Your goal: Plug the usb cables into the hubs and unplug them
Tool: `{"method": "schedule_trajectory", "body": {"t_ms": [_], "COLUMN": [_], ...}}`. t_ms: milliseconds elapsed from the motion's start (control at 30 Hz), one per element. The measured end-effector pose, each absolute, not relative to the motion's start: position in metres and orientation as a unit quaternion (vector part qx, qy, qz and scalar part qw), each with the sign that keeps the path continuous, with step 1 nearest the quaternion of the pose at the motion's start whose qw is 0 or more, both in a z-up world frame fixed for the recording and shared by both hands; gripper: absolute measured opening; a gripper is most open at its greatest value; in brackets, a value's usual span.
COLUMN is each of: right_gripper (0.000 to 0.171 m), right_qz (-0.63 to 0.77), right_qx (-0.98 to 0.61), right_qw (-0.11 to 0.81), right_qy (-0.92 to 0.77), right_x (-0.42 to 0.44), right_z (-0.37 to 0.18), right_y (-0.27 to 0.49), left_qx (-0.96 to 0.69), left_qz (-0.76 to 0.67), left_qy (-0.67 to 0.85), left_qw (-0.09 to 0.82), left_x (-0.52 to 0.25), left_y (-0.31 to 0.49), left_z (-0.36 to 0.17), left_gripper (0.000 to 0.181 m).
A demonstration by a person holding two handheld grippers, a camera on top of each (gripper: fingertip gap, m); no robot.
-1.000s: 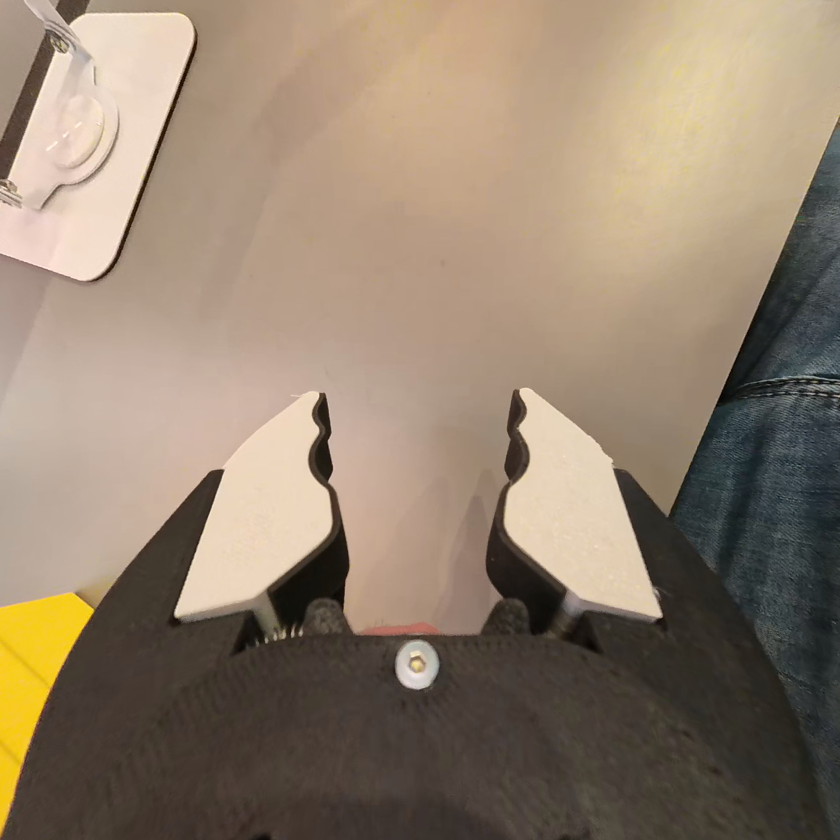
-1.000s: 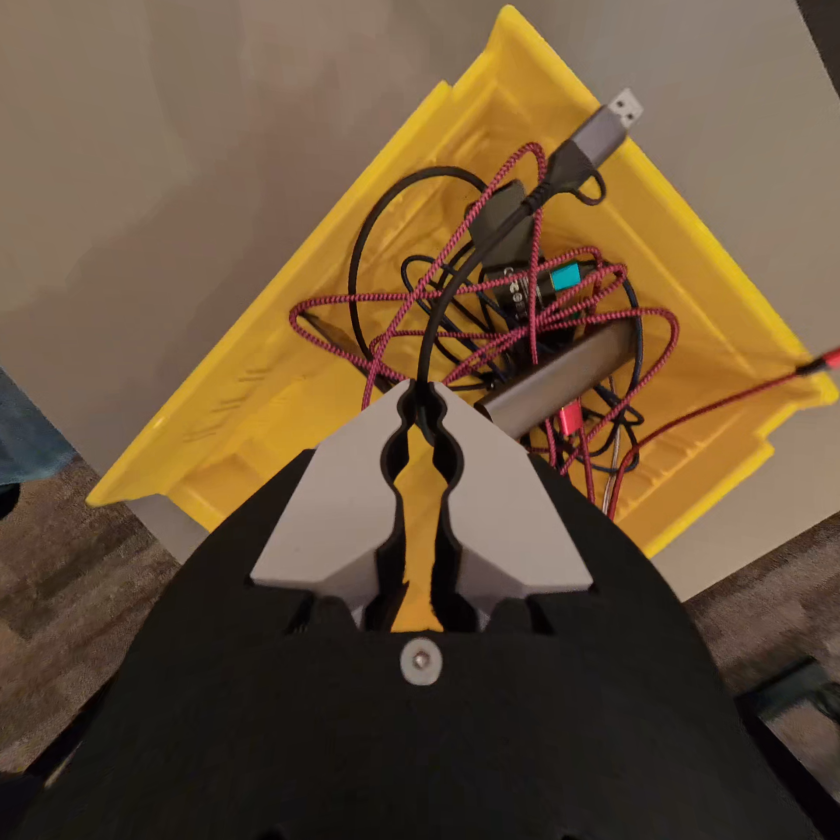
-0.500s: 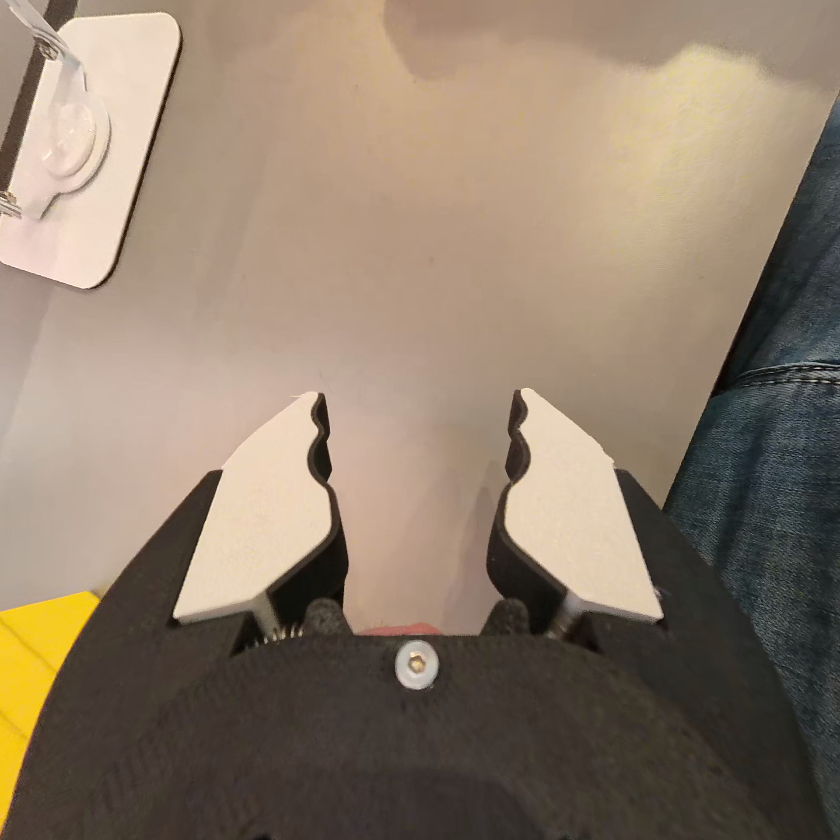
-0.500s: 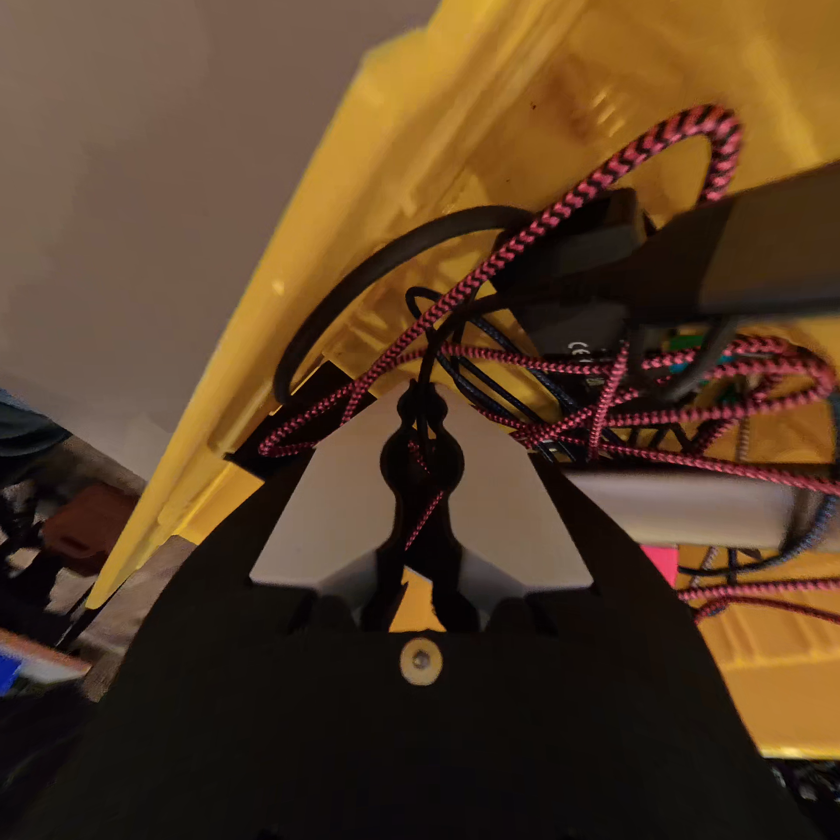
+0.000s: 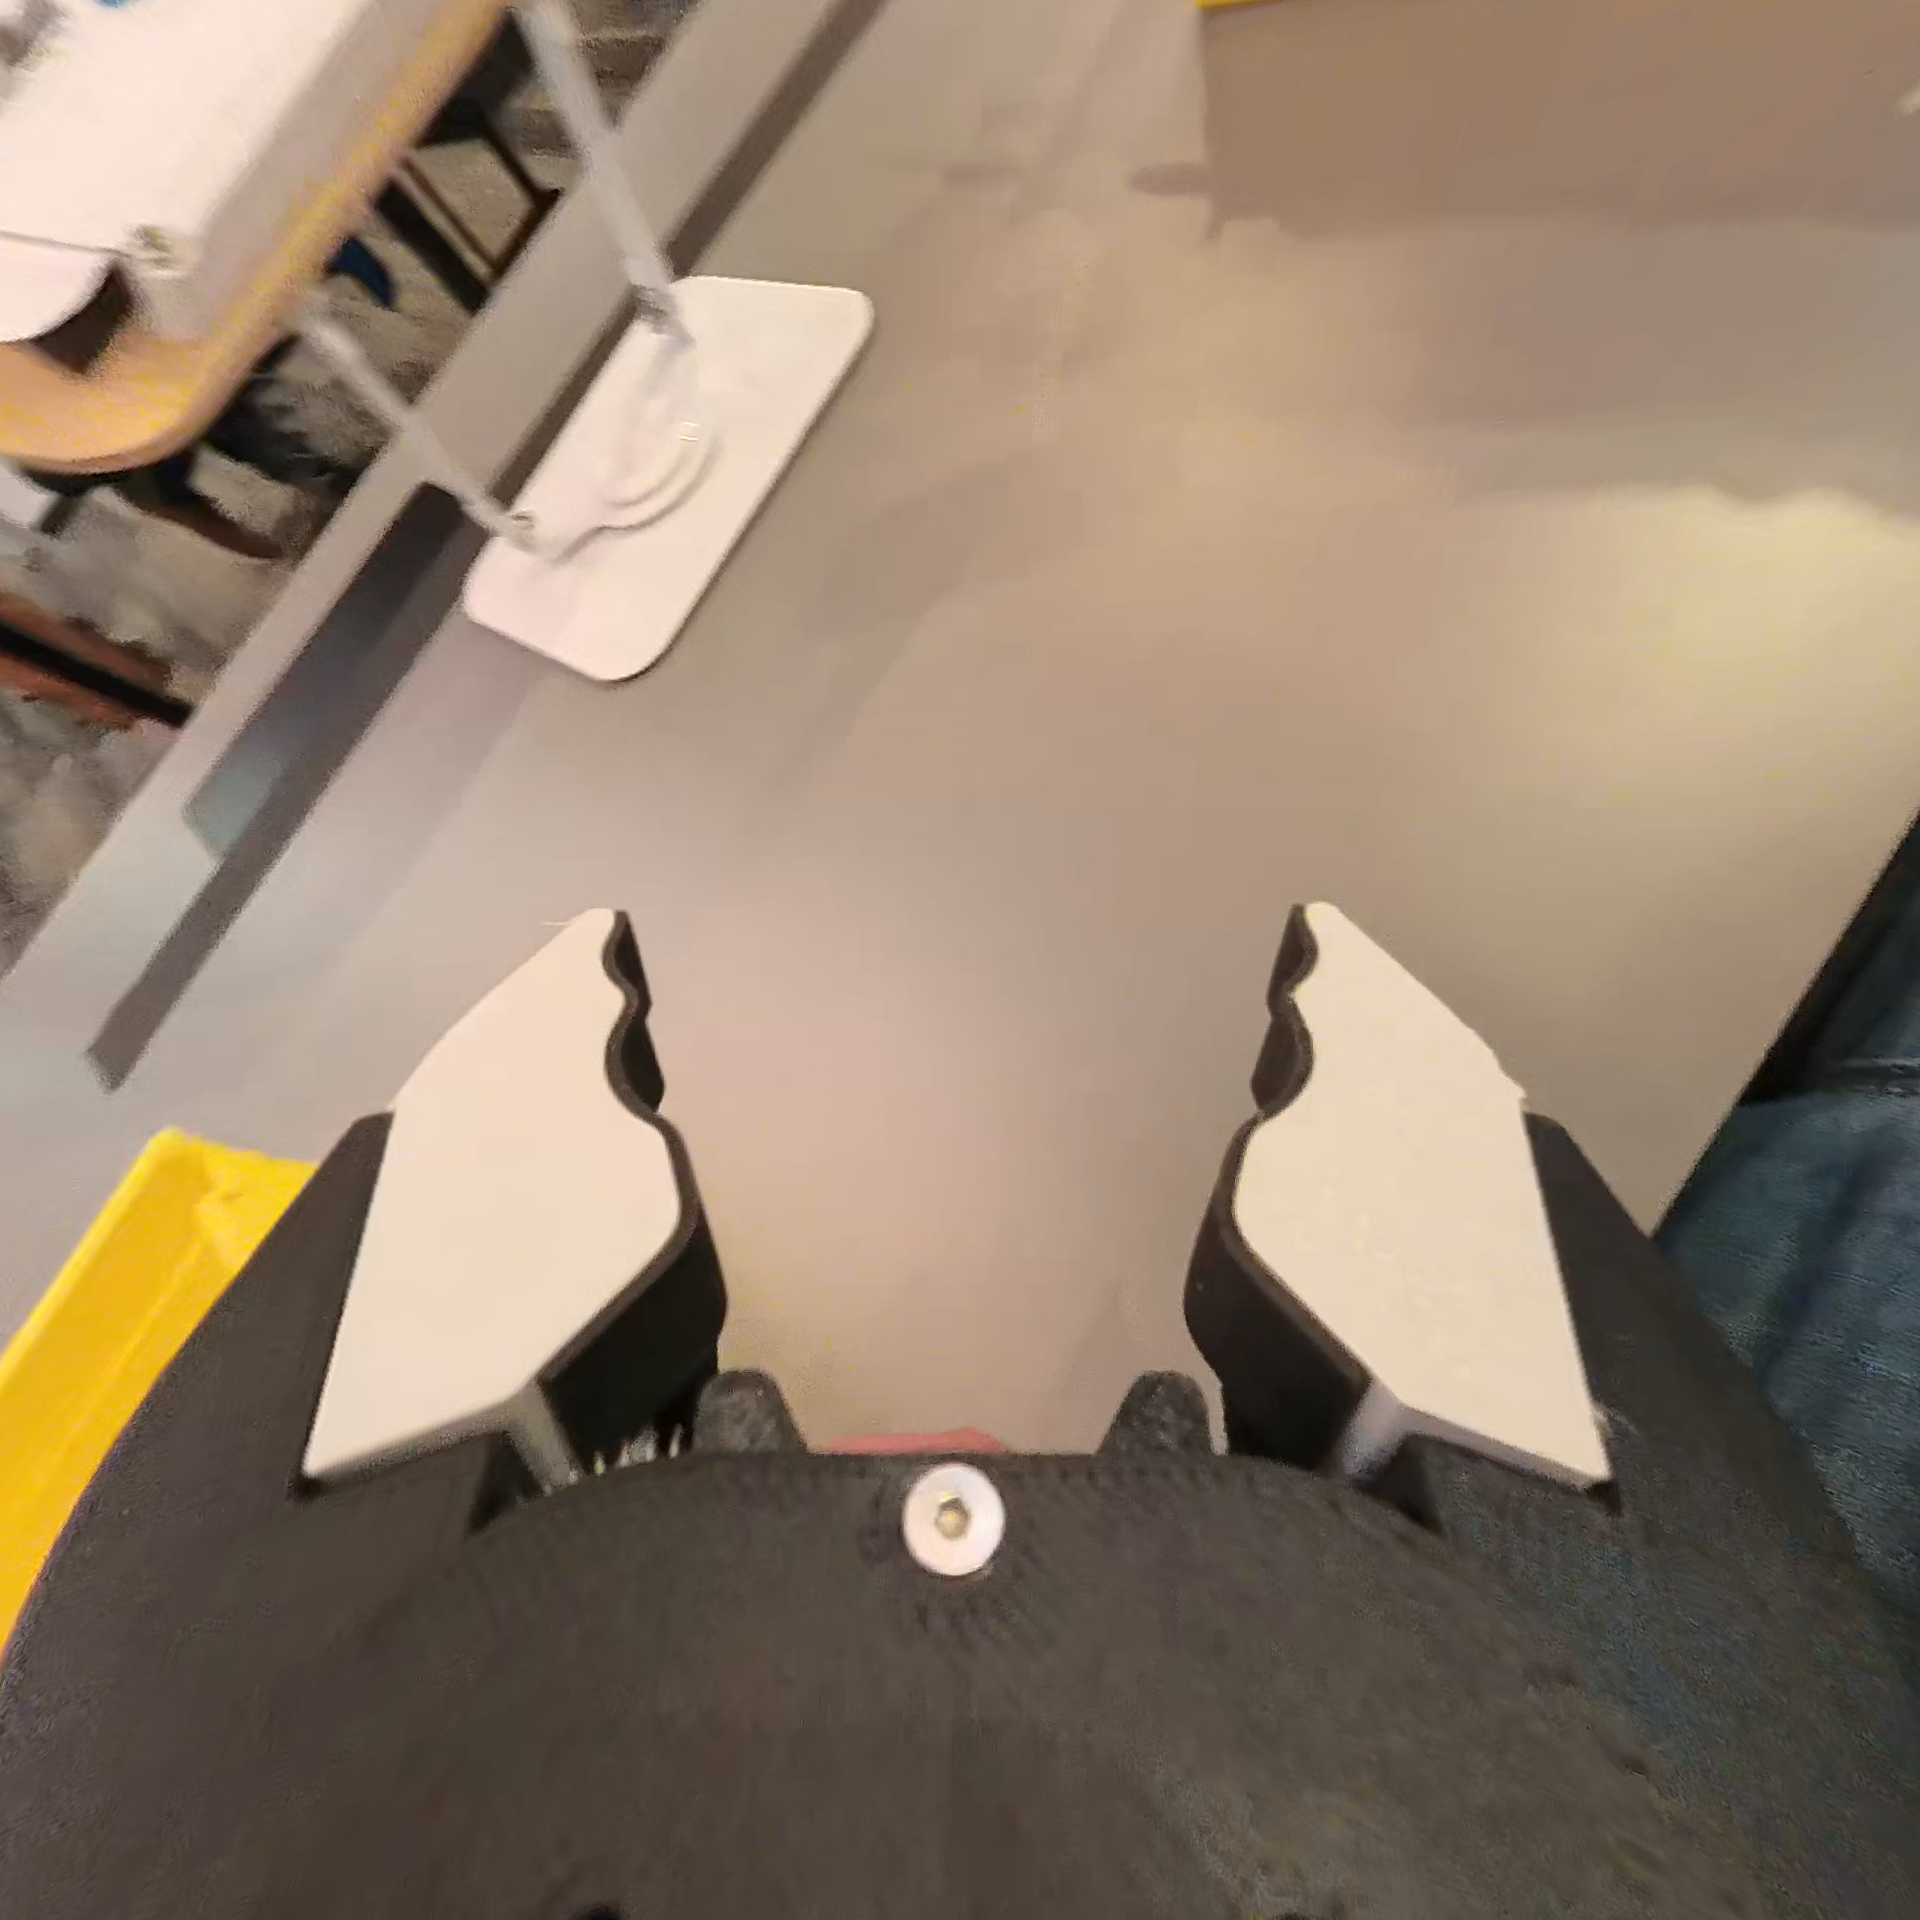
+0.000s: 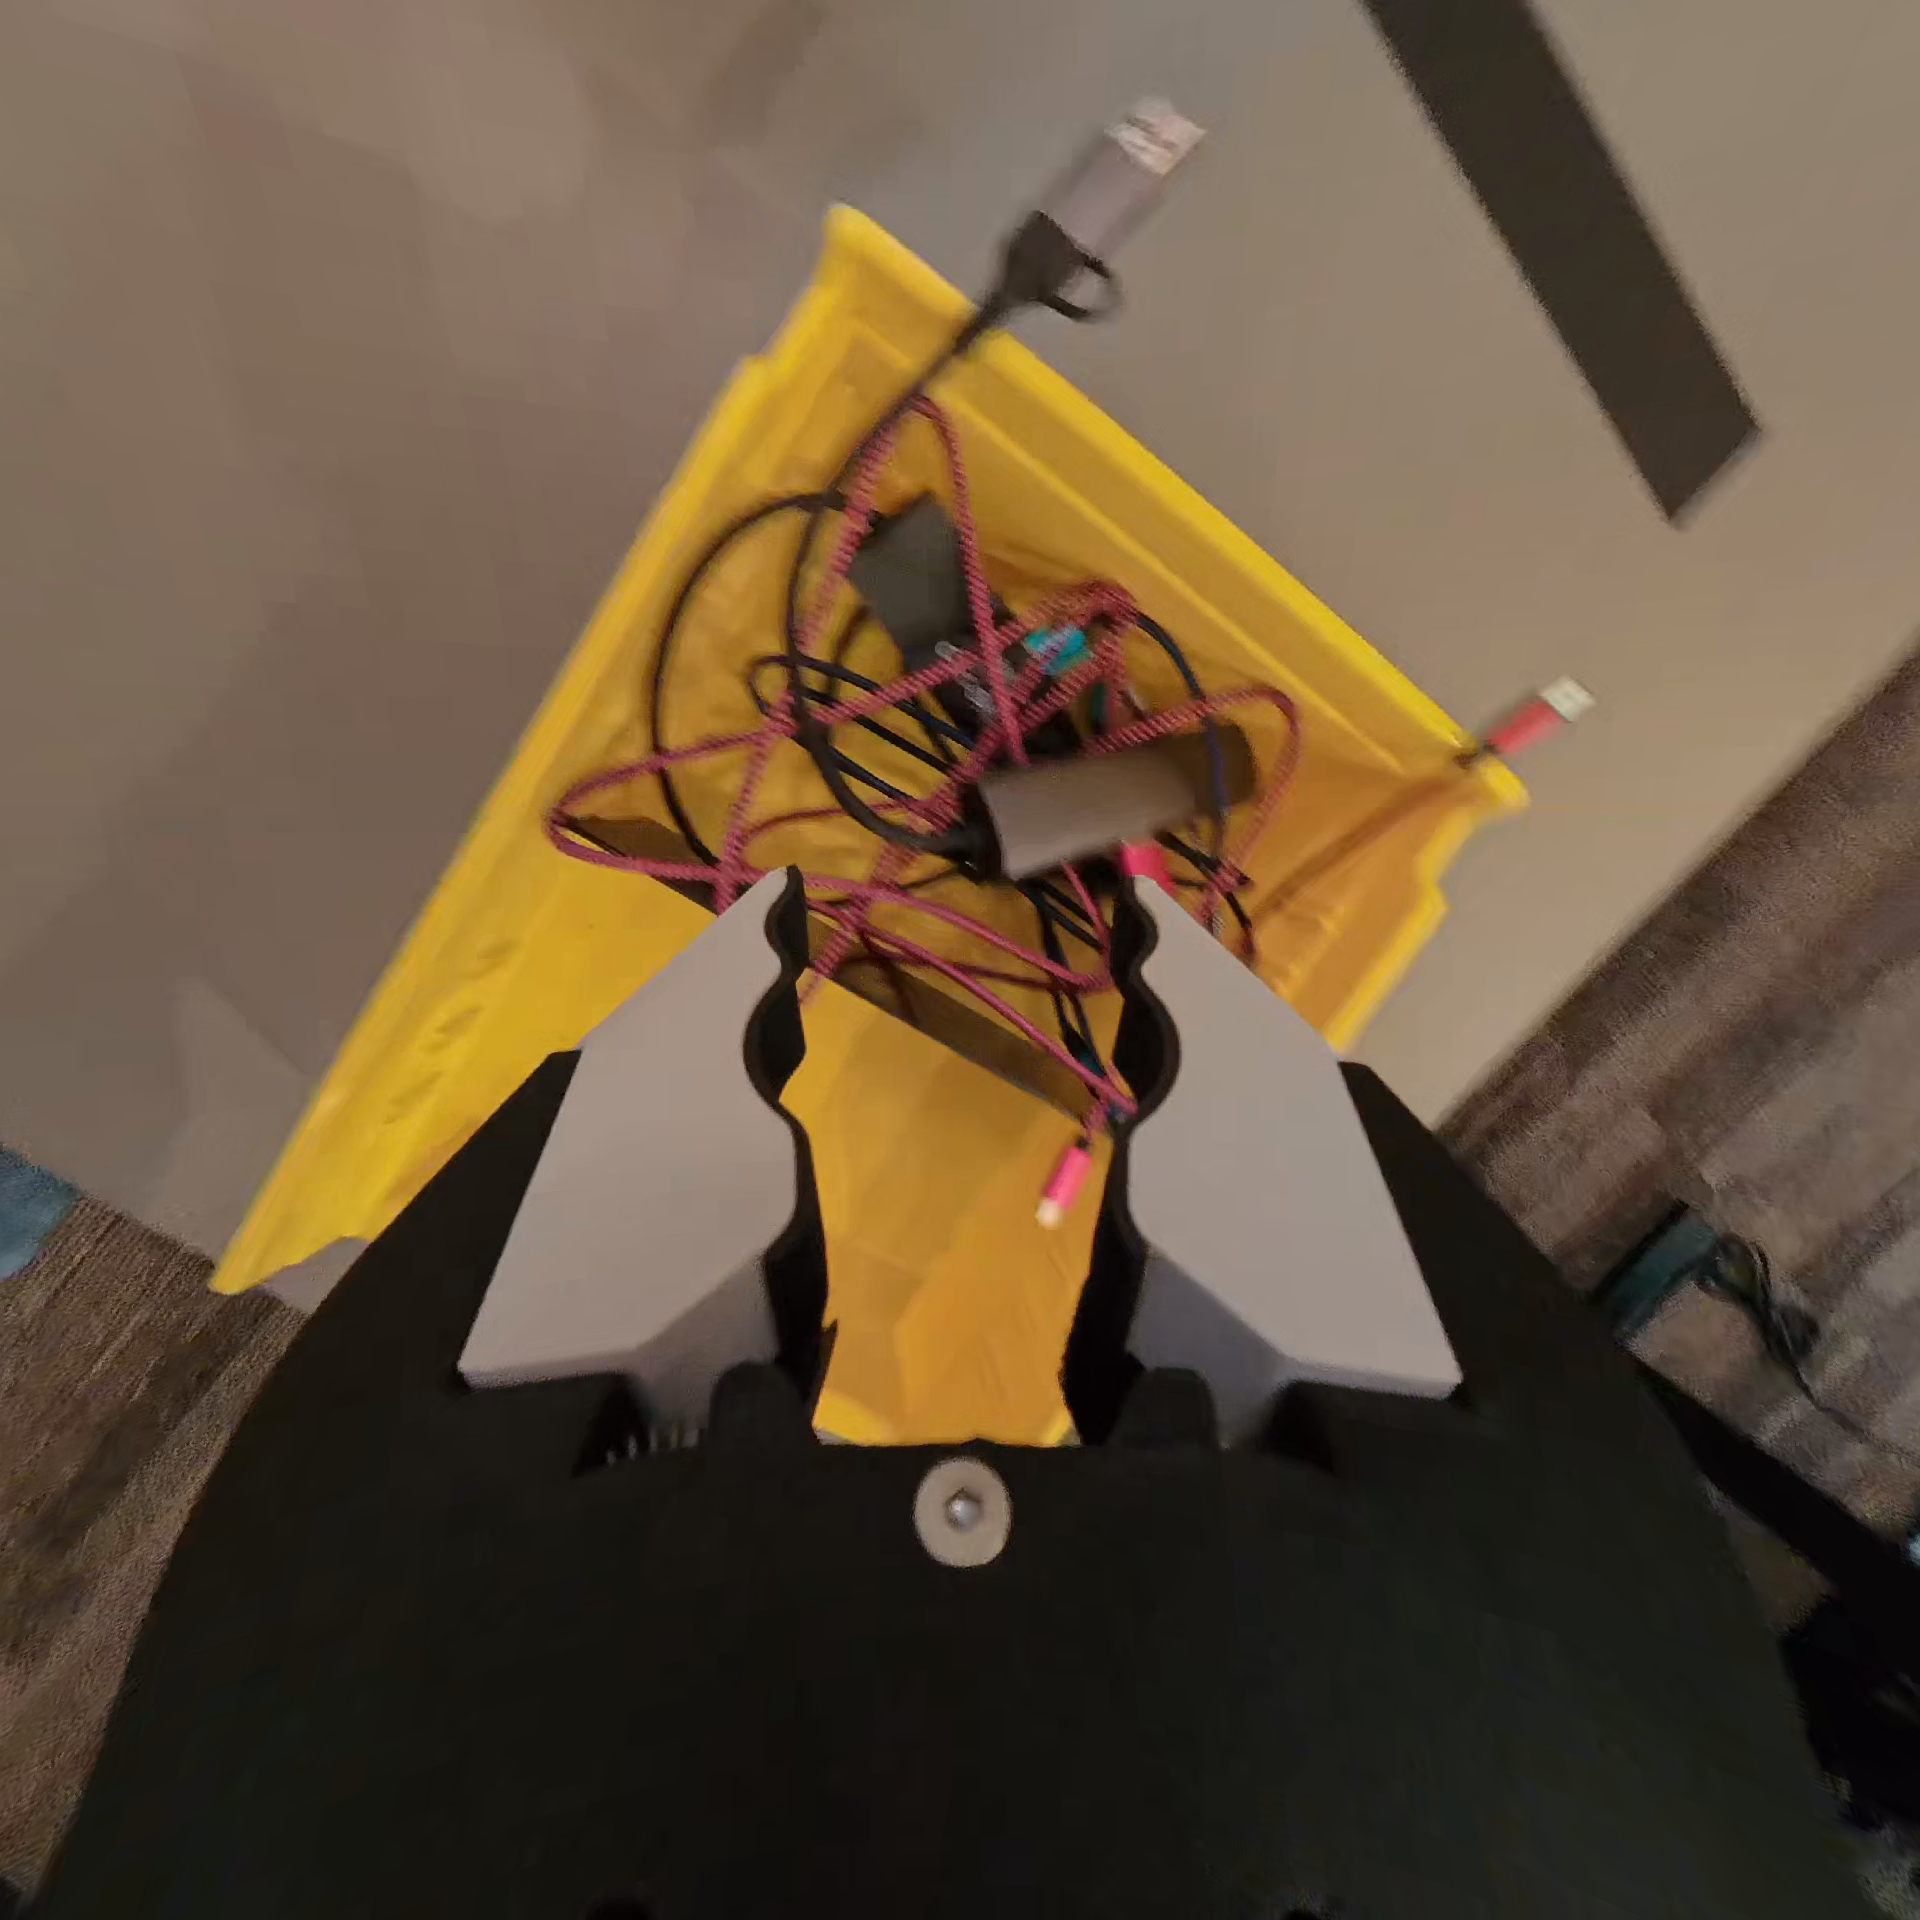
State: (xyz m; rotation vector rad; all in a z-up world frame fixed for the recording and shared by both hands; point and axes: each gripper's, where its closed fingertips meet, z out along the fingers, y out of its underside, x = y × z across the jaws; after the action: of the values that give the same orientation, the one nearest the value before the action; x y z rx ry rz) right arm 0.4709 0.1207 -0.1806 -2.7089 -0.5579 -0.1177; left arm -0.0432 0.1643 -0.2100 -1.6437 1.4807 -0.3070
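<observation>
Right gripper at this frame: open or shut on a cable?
Open. The right gripper has a clear gap between its fingers, showing the yellow bin and the red braided cable beyond; nothing is pinched.

One yellow bin (image 6: 499,997) sits on the desk (image 6: 312,416). In the bin lie one grey hub (image 6: 1091,810) and a tangle of cables whose number cannot be told. Three plugs show clear: one grey (image 6: 1127,171) past the bin's far corner, one red (image 6: 1538,722) over its right rim, one pink (image 6: 1065,1184) inside. One white stand base (image 5: 675,468) shows.
</observation>
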Motion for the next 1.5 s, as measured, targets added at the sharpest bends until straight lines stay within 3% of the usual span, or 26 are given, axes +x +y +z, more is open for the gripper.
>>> {"method": "schedule_trajectory", "body": {"t_ms": [133,267,500,567,800,867,967,1033,1133,1233,1500], "right_gripper": [0.063,0.067,0.075,0.07,0.008,0.01,0.01,0.009,0.013,0.016,0.024], "right_qz": [-0.086,-0.089,-0.041,-0.016,0.06,0.071,0.069,0.069,0.08,0.081,0.087], "right_qx": [-0.968,-0.976,-0.984,-0.984,-0.977,-0.975,-0.974,-0.974,-0.972,-0.971,-0.966], "right_qw": [0.207,0.192,0.175,0.179,0.203,0.209,0.214,0.216,0.22,0.226,0.245], "right_qy": [-0.111,-0.044,0.007,0.007,-0.032,-0.033,-0.034,-0.024,-0.02,-0.016,-0.011], "right_x": [0.522,0.564,0.589,0.585,0.553,0.546,0.537,0.53,0.507,0.483,0.401], "right_z": [-0.171,-0.194,-0.26,-0.271,-0.287,-0.287,-0.286,-0.286,-0.286,-0.286,-0.285], "right_y": [0.078,0.024,-0.03,-0.032,-0.026,-0.024,-0.022,-0.021,-0.019,-0.014,0.011], "left_qx": [-0.694,-0.759,-0.845,-0.86,-0.899,-0.913,-0.925,-0.925,-0.922,-0.919,-0.91], "left_qz": [-0.066,-0.016,0.076,0.087,0.078,0.05,0.019,-0.034,-0.047,-0.052,-0.095], "left_qy": [0.544,0.453,0.332,0.31,0.246,0.253,0.266,0.265,0.27,0.276,0.241], "left_qw": [0.466,0.468,0.413,0.395,0.353,0.317,0.27,0.269,0.275,0.278,0.324], "left_x": [-0.091,-0.172,-0.316,-0.343,-0.402,-0.403,-0.405,-0.397,-0.398,-0.401,-0.397], "left_y": [0.196,0.229,0.249,0.251,0.255,0.251,0.246,0.245,0.247,0.248,0.247], "left_z": [-0.188,-0.17,-0.171,-0.181,-0.224,-0.245,-0.272,-0.279,-0.284,-0.284,-0.281], "left_gripper": [0.121,0.146,0.146,0.146,0.146,0.145,0.122,0.089,0.06,0.009,0.004]}}
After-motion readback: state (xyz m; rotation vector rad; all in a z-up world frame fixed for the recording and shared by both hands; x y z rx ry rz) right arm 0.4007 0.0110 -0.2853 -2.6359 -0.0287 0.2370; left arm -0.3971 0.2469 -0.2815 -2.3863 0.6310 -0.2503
